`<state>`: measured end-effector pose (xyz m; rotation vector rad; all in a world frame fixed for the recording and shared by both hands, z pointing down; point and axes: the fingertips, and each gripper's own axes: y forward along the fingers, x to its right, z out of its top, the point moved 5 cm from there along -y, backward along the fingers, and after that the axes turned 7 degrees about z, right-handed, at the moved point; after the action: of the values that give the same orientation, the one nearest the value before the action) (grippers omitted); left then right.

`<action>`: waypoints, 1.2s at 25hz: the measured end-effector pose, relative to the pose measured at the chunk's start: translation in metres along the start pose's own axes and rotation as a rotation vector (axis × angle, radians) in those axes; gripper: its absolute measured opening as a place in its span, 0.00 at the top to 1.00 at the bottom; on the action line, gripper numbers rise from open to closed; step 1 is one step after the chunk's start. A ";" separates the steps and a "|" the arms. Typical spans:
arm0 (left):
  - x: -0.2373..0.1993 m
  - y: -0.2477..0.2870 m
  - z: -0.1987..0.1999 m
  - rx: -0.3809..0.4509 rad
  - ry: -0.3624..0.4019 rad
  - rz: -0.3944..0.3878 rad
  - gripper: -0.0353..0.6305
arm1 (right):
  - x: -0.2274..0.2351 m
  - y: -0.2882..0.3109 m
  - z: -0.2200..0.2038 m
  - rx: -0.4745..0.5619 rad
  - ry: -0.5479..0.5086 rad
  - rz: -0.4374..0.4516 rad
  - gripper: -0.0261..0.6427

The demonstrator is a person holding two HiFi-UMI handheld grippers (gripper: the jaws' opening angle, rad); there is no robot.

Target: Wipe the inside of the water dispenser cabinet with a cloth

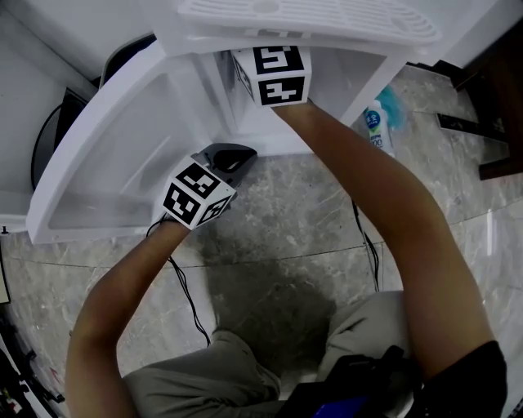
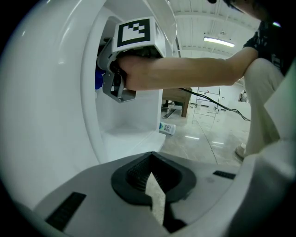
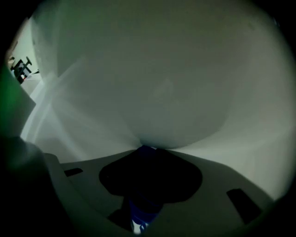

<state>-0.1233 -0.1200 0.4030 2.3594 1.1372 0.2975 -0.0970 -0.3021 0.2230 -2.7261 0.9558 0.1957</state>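
Note:
The white water dispenser cabinet point(image 1: 347, 77) stands with its door point(image 1: 98, 147) swung out to the left. My right gripper point(image 3: 147, 155) reaches up inside the cabinet; in the head view only its marker cube point(image 1: 274, 72) shows. It is shut on a blue cloth point(image 3: 142, 214), whose tip presses on the dim white inner wall point(image 3: 175, 83). A bit of the blue cloth point(image 2: 98, 81) also shows in the left gripper view, beside the right hand. My left gripper point(image 1: 233, 155) hangs outside, by the door's lower edge, jaws shut point(image 2: 150, 175) with nothing in them.
A white bottle with a blue-green label point(image 1: 377, 131) lies on the marble floor right of the cabinet. Black cables point(image 1: 186, 298) trail across the floor toward my knees. The slotted drip tray point(image 1: 327, 16) juts out above the opening. Dark furniture point(image 1: 500, 98) stands at the right.

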 end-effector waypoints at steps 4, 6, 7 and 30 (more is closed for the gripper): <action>-0.002 -0.004 -0.004 -0.009 0.002 0.008 0.94 | 0.003 0.003 0.000 -0.001 0.039 -0.016 0.79; -0.003 -0.005 -0.004 -0.008 0.002 0.012 0.94 | -0.003 -0.004 0.002 -0.007 0.032 0.004 0.79; -0.003 -0.005 -0.004 -0.005 0.001 0.013 0.94 | -0.007 -0.009 0.004 -0.006 0.024 0.021 0.79; -0.012 -0.015 0.017 0.069 0.073 0.134 0.94 | -0.023 -0.059 0.004 -0.116 0.119 0.264 0.80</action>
<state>-0.1338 -0.1271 0.3803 2.5094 1.0397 0.3993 -0.0784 -0.2428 0.2353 -2.7319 1.3788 0.1406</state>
